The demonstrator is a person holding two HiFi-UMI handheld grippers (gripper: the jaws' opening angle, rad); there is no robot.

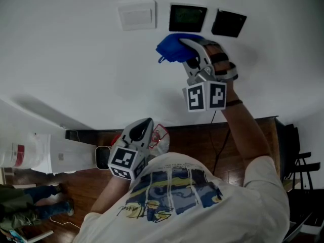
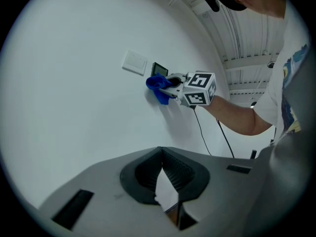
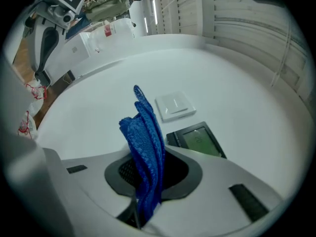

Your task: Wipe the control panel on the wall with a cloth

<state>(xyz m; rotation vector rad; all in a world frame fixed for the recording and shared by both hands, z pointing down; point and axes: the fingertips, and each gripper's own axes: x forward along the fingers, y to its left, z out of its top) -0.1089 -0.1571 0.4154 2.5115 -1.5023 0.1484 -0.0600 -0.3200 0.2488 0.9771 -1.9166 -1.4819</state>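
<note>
The control panel (image 1: 188, 17), a dark square with a greenish screen, is set in the white wall between a white switch plate (image 1: 137, 15) and a black panel (image 1: 229, 23). My right gripper (image 1: 188, 48) is shut on a blue cloth (image 1: 173, 46), which is held up just below the control panel, at its lower left corner. In the right gripper view the cloth (image 3: 145, 142) stands up between the jaws, with the control panel (image 3: 197, 139) just behind it. My left gripper (image 1: 137, 134) hangs low near the person's chest, jaws together and nothing in them. It looks up at the cloth (image 2: 159, 88).
A dark wooden cabinet (image 1: 248, 135) stands against the wall below the panels, and a black cable (image 1: 217, 146) runs down to it. A white container (image 1: 30, 153) sits at the left. A black chair (image 1: 304, 171) is at the right edge.
</note>
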